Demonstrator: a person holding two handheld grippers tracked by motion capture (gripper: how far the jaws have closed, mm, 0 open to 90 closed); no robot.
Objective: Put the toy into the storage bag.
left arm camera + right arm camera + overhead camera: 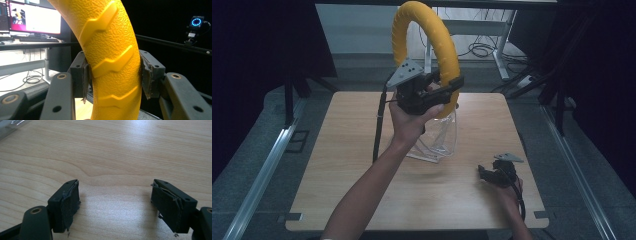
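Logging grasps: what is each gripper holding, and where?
Left gripper clamps the yellow ring across its textured tube, lifted up; right gripper holds nothing.

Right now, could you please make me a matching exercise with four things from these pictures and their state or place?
Things:
1. left gripper
2. right gripper
3. yellow ring
4. clear stand

States:
A. open, low over the wooden table
B. held up in the air
C. standing on the table
D. shut on the ring

Pairs: 1-D, 2-A, 3-B, 4-C
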